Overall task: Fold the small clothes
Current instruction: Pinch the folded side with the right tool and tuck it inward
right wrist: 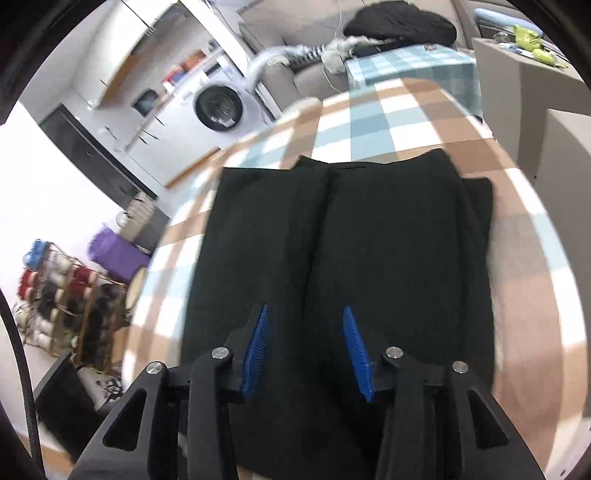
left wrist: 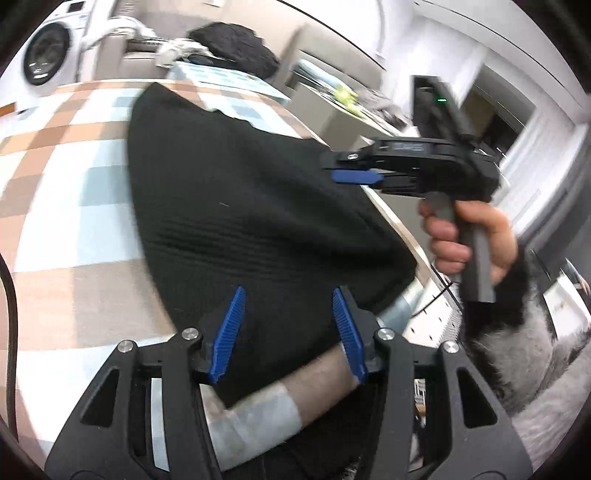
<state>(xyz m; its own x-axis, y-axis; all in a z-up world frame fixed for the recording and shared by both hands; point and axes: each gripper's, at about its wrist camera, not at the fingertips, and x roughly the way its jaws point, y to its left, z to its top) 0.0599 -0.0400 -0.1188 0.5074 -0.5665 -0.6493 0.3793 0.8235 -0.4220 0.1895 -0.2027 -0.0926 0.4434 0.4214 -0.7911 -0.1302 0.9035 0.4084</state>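
Note:
A black knit garment lies flat on the checked tablecloth, with a lengthwise crease down its middle. It also shows in the left wrist view, reaching the table's near edge. My left gripper is open over the garment's near end, holding nothing. My right gripper is open just above the garment's near end, empty. In the left wrist view the right gripper hovers at the garment's right side, held by a hand.
A washing machine stands beyond the table. A pile of dark clothes lies on a sofa at the back. A wire rack of yarn spools sits on the floor at the left. A grey cabinet stands at the right.

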